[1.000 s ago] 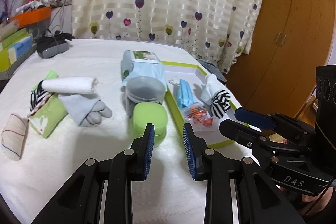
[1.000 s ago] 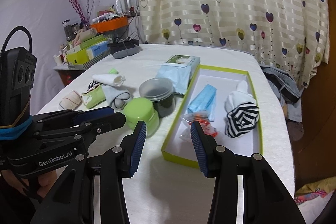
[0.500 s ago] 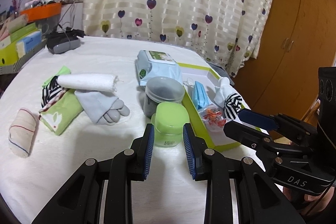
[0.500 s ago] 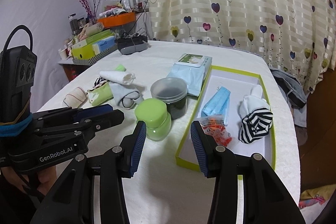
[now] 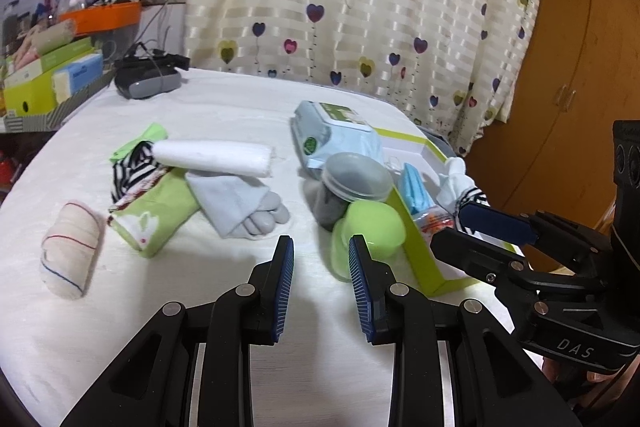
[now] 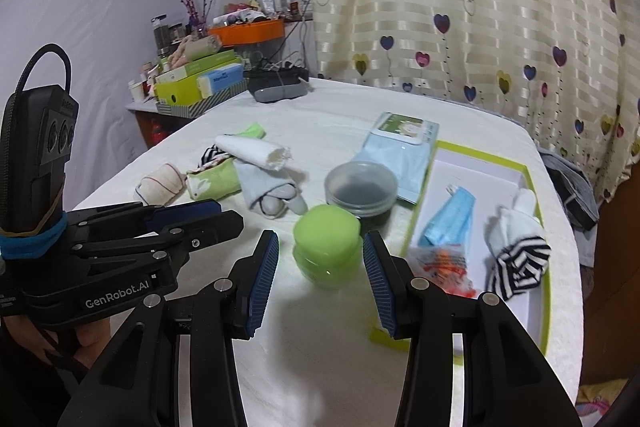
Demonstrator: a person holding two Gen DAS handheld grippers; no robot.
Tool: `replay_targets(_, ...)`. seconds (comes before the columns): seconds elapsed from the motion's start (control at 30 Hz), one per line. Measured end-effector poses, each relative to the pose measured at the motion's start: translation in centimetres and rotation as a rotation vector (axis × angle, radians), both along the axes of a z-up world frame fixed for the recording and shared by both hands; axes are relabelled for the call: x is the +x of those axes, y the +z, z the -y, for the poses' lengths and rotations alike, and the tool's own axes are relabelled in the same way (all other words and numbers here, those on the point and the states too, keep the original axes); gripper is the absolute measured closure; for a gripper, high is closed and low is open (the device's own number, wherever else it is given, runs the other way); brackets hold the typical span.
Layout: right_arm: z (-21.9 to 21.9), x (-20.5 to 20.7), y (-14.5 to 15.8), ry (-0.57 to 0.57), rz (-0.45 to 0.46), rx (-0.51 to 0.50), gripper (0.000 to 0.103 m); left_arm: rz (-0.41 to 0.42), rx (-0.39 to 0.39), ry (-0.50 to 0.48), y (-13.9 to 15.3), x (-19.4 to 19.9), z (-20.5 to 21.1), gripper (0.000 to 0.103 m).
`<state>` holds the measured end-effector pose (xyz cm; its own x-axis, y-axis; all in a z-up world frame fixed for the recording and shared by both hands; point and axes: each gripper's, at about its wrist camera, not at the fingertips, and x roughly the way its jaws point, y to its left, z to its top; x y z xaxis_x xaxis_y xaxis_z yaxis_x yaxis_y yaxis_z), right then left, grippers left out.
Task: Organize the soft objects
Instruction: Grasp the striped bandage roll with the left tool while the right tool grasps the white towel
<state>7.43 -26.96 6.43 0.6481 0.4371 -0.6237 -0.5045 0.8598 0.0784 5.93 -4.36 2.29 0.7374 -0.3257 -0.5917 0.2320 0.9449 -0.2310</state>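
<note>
Left gripper [image 5: 320,247] jaws opening, nothing between them. Right gripper [image 6: 320,245] stands released, apparently short of the green jar [image 6: 326,247] on the white tablecloth [image 6: 340,367].

Behind your table hangs a heart-print curtain [image 6: 480,27]; an orange tray [image 6: 246,33] sits above stacked boxes [image 6: 200,83], beside a wooden wardrobe [image 5: 560,87].

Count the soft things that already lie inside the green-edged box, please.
3. In the green-edged box: a blue face mask on its left side, a striped sock bundle on its right, and a clear packet with orange print at the near end. Smaller things may be hidden.
</note>
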Motion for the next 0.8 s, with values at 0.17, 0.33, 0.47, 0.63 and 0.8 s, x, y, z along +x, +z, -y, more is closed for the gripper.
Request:
replay_targets(0.17, -1.1, 0.5, 0.1, 0.028, 0.007, 0.006, 0.056, -0.005, 0.001, 0.034, -0.3, 0.2, -1.4, 0.066)
replay_targets(0.33, -2.0, 1.0, -0.1, 0.056, 0.002, 0.010, 0.049, -0.012, 0.010, 0.067, -0.5, 0.5, -2.5, 0.066)
replay_targets(0.47, -2.8, 1.2, 0.0, 0.080, 0.005, 0.001, 0.049, -0.017, 0.014, 0.096, -0.7, 0.5, -3.5, 0.060)
replay_targets(0.63, -4.0, 1.2, 0.2, 0.118, 0.020, -0.015, 0.049, -0.021, 0.013, 0.125, -0.9, 0.5, -4.9, 0.059)
replay_targets(0.8, -5.4, 1.7, 0.5, 0.154, 0.028, -0.031, 0.049, -0.007, 0.013, 0.176, -0.7, 0.4, -7.1, 0.057)
